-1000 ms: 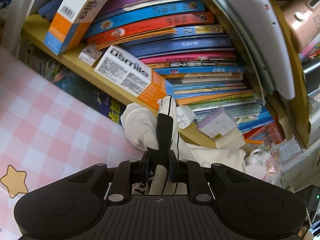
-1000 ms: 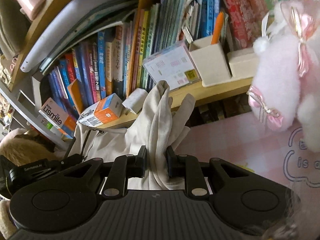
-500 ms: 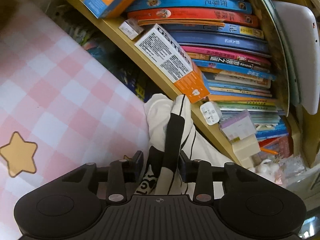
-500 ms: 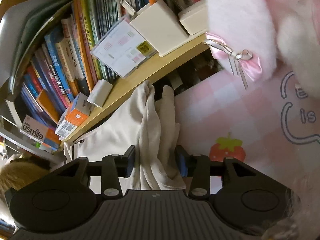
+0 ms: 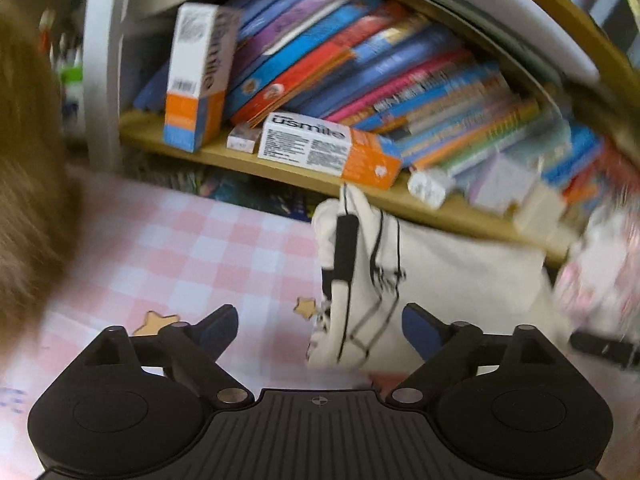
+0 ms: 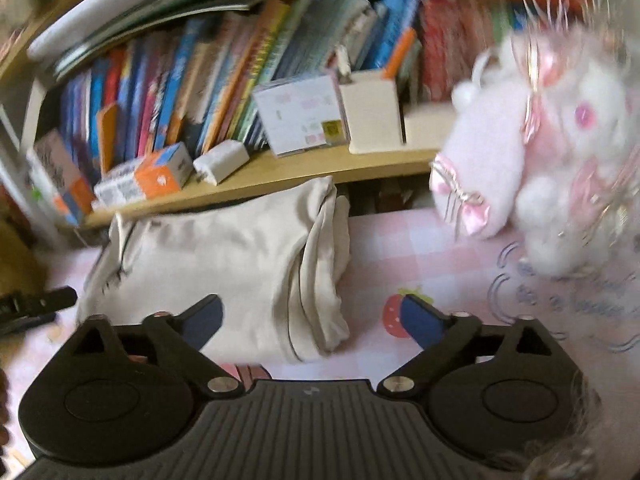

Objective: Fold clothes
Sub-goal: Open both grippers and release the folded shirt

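**Both grippers let go of the folded garment**

Since the earlier frames both sets of fingers have just been opening, and the cream cotton garment with black line print [image 5: 440,272] has dropped from them. The left gripper [image 5: 320,332] and right gripper [image 6: 311,320] stand released, the cloth lying ahead of them, untouched, on the pink checked table [image 5: 192,256] below the wooden bookshelf [image 6: 280,172]. Soft, light and floppy, it seems best pinched at its bunched side edges.
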Demonstrator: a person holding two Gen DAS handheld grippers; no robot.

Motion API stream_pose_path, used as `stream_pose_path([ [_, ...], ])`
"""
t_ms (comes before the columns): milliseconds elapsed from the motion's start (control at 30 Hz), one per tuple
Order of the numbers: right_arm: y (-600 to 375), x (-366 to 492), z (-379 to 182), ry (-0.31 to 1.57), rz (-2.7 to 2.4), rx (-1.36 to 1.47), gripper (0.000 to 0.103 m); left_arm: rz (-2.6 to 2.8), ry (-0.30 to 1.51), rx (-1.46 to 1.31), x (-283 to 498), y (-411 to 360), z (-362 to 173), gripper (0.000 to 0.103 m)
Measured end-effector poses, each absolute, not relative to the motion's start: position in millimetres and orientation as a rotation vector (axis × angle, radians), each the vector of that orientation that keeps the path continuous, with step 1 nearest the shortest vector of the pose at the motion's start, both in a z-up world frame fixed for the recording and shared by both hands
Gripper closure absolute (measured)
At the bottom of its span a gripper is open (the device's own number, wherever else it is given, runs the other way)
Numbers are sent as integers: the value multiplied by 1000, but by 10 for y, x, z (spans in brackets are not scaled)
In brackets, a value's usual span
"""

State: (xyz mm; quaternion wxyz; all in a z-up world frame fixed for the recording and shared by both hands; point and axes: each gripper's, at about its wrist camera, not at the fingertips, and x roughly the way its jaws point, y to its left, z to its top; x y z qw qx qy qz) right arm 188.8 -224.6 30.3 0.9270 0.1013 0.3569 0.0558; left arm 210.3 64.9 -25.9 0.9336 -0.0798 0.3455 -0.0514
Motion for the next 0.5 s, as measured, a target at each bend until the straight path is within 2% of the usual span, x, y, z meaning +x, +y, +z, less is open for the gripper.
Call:
stream_pose_path([
  [133, -2150, 1689, 330, 711, 111, 151, 0, -99, 708, -81, 1866, 492, -234, 8],
  [500, -2042, 1108, 377, 682, 82, 111, 0, -107, 710, -78, 1321, 357, -125, 1],
])
